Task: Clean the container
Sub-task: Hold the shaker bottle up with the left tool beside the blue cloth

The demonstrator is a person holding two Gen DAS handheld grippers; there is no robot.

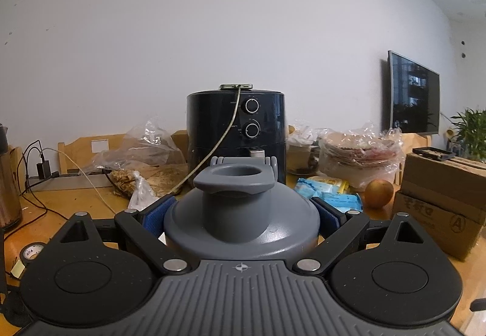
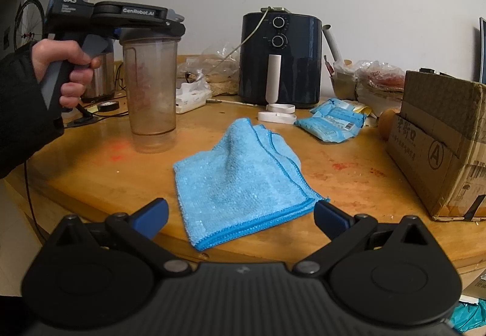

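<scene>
A clear plastic shaker container [image 2: 151, 93] with a grey lid [image 1: 241, 214] stands upright on the wooden table, smeared with reddish residue inside. My left gripper [image 1: 241, 216] is shut on the lid, its blue pads pressing both sides; in the right wrist view the left gripper [image 2: 170, 26] sits atop the container, held by a hand. A folded light-blue cloth [image 2: 243, 178] lies on the table in front of my right gripper [image 2: 240, 216], which is open with nothing between its fingers, just short of the cloth's near edge.
A dark air fryer [image 2: 279, 59] stands at the back with a cable over it. A cardboard box [image 2: 440, 147] sits at the right, blue packets [image 2: 331, 120] and an orange [image 1: 378, 193] beside it. Red stains [image 2: 340, 166] mark the table. Plastic bags and black tape [image 2: 107, 106] lie behind.
</scene>
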